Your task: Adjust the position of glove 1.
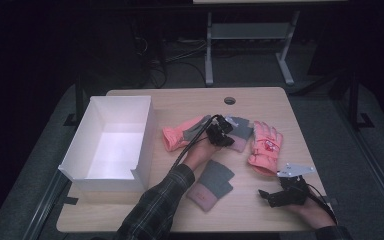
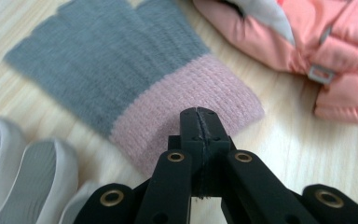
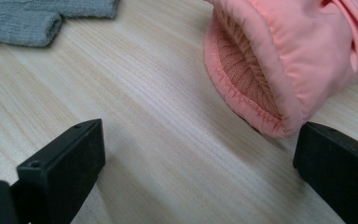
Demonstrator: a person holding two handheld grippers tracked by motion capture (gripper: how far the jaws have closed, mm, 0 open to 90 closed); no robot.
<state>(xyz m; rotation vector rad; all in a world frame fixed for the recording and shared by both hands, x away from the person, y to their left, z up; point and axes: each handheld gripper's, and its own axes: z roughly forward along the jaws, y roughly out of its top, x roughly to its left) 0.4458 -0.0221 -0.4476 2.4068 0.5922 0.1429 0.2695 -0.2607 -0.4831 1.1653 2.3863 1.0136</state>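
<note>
**Shut jaws over a knit cuff: a pick that may come up empty**

Dark floor and a metal stand surround the pale wooden table, where a white open cardboard box sits at nine o'clock. Near the centre, the left gripper has its jaws pressed together over the pink ribbed cuff of a grey knitted glove; I cannot tell whether any wool is caught between them. If none is, lifting brings nothing up, and a thin pinch of loose knit could slip out on the way to the box. A padded salmon-pink ski glove lies just beside it at two o'clock and could be dragged along. The right gripper, at five o'clock on the table, rests with jaws wide apart, one jaw close to the elasticated cuff of a second salmon-pink ski glove; closing here would nip only its edge. A second grey-and-pink knitted glove lies at six o'clock.
</note>
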